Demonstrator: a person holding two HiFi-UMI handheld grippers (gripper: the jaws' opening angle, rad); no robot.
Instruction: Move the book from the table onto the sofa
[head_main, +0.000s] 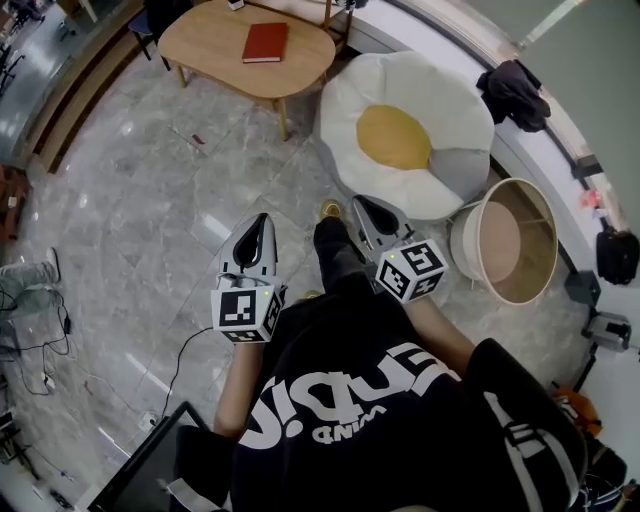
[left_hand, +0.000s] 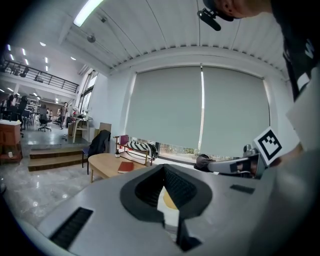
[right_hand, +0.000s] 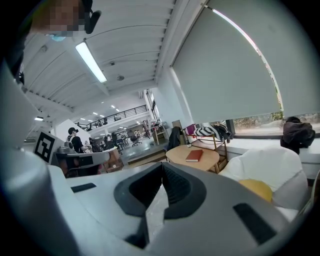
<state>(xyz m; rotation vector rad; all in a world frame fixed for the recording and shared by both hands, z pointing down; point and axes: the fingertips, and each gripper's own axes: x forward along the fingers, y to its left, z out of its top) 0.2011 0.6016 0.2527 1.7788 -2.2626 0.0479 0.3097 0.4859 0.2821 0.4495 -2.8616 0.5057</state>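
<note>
My left gripper (head_main: 260, 226) and right gripper (head_main: 364, 208) are pressed together and empty, since nothing is within reach. The book (head_main: 265, 42) lies flat mid-bench (head_main: 205, 50), well apart from me. The sofa (head_main: 350, 95) sits beside the bench.

A red book (head_main: 265, 43) lies flat on the wooden table (head_main: 215, 50).

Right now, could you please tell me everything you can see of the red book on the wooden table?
The rectangular red book is closed and lies flat, cover up, near the middle of the rounded light wooden table. Its cover looks plain and matte, with no print that can be made out. Only the tabletop touches it, and nothing lies on top of it.
</note>
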